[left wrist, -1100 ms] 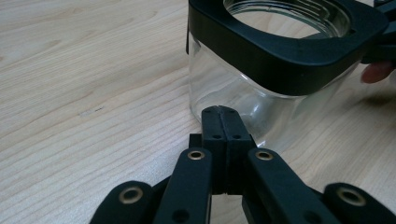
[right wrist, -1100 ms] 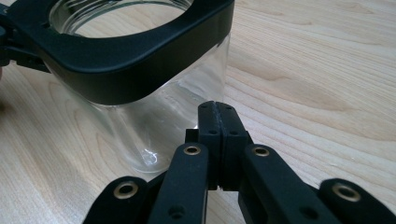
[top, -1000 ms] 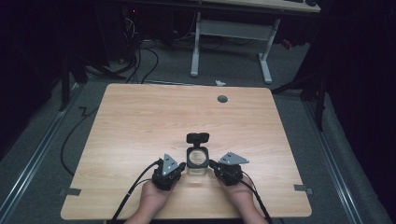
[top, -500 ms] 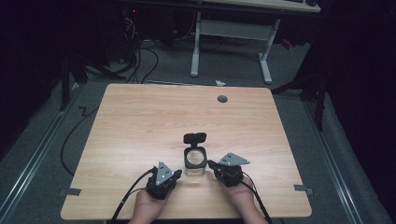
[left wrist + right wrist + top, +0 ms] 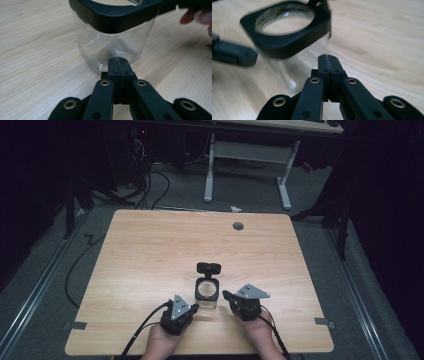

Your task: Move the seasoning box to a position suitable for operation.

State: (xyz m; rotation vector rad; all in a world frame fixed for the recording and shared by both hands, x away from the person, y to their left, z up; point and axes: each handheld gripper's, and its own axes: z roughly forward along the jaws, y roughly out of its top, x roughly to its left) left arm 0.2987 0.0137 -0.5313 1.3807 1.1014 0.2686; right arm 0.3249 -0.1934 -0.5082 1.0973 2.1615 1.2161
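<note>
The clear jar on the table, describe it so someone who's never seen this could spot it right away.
Look at the wooden table, near edge, between the left gripper and right gripper. The jar stands there upright: clear walls, a squarish black collar around its round open mouth, and a small black lid flipped open behind it.

gripper (image 5: 117,60): jaws pressed together, nothing between them | jar (image 5: 112,47): clear, upright on the table (image 5: 37,62), just beyond the jaw tips, whether touching cannot be told | collar (image 5: 112,15): black, squarish, around the jar's top | fingertips (image 5: 197,17): at the upper right edge, blurred
</note>
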